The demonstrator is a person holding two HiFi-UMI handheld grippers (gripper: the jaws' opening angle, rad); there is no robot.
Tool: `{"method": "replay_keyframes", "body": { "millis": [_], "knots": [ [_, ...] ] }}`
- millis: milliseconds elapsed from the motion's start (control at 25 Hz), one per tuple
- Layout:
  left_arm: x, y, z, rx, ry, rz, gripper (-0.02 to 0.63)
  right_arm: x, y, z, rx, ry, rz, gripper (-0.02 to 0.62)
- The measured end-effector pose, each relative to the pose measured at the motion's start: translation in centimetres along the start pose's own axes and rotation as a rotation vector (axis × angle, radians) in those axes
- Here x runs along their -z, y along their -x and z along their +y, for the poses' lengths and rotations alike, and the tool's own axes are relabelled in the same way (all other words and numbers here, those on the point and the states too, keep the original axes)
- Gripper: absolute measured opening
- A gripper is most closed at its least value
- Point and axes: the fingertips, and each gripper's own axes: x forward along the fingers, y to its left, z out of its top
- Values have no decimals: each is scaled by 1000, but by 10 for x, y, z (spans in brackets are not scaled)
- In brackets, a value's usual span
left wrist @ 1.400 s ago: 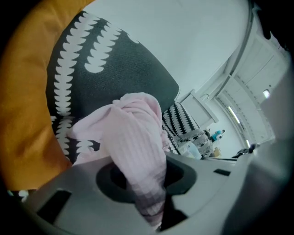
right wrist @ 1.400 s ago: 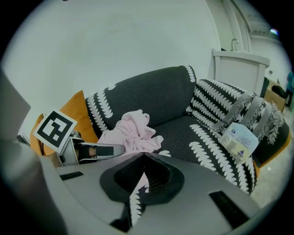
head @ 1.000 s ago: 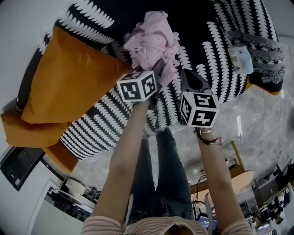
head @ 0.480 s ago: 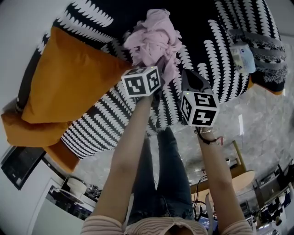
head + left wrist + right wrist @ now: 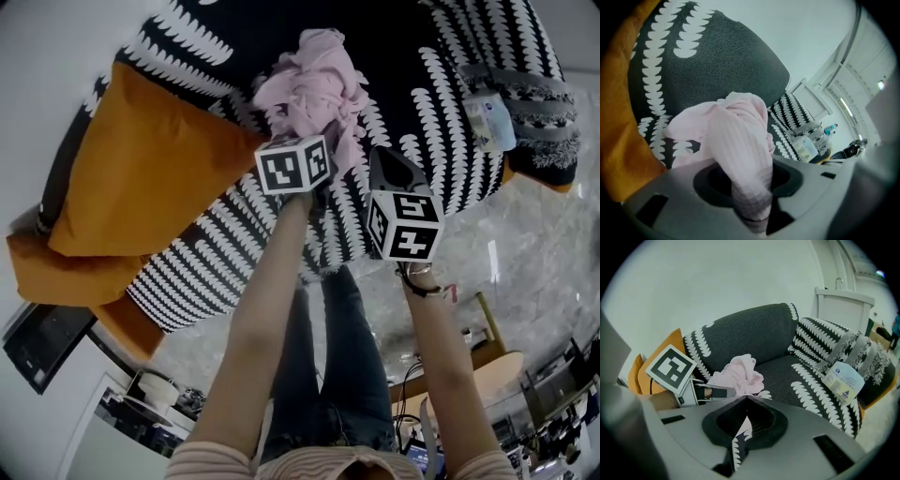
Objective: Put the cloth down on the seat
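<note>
Cloth (image 5: pixel 314 89): soft, light, limp, heaped on seat (image 5: pixel 787 369); any fold grippable.
Left hand-held gripper (image 5: pixel 752 197): jaws just opening, fold loose between.
Right hand-held gripper (image 5: pixel 740 427): jaws together, empty.

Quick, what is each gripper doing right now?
Left hand-held gripper: open, jaws have just been opening, pink cloth loose between them.
Right hand-held gripper: shut, holding nothing.

The cloth (image 5: pixel 314 89), ahead and left of the right tongs (image 5: pixel 746 399), is pale pink with fine ribbing. The seat (image 5: pixel 441 84) under it is charcoal with rows of white leaf shapes. Far to the left of these tongs is a plain orange cushion (image 5: pixel 141 178). To their right is a packet (image 5: pixel 489 122), seemingly pale blue and white. Their cube (image 5: pixel 405 225) is white with black squares.
</note>
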Motion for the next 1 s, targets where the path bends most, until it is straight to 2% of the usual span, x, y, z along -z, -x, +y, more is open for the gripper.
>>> {"method": "replay_keyframes", "body": {
  "millis": [240,600,800,1000],
  "knots": [
    [-4,9,-6,-25,-28,-13,198,-5,15,5,7,-2,-34,8],
    [-15,19,3,-30,2,-49,249,-12,16,14,26,-2,-47,8],
    [-17,41,-1,-35,11,-90,252,-15,31,22,13,2,-73,8],
    [-29,76,7,-24,-10,-146,252,-21,41,52,5,12,-110,8]
  ]
}}
